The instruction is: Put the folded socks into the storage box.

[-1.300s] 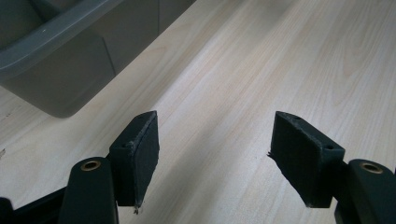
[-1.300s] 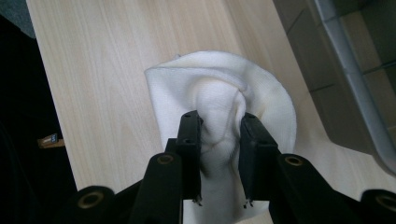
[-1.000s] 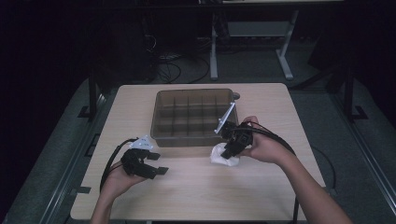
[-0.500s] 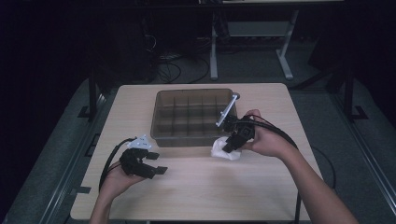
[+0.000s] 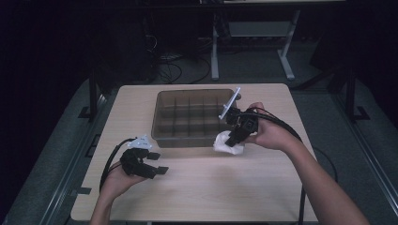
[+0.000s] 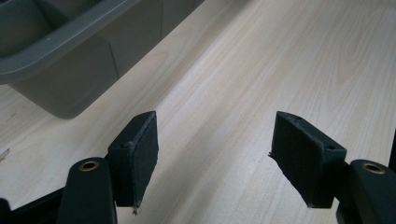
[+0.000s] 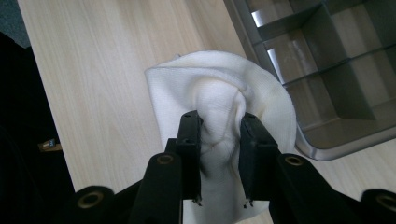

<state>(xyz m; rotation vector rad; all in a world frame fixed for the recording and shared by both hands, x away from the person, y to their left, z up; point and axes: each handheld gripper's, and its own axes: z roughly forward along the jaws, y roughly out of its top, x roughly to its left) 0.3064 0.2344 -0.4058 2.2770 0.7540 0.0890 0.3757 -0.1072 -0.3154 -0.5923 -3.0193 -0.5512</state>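
No lettering, label, brand mark, number or sign can be read anywhere in these views. The surfaces ahead of and beside the jaws are plain and unmarked.

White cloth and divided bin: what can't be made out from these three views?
- White cloth: in the right gripper view, the right gripper pinches a fold, so the part between and under its jaws is hidden, and the bottom edge cuts off its lower end.
- Cloth in the high view: too small to tell whether it has left the table.
- Divided bin: the left gripper view's edge crops it to one corner, compartments unseen.
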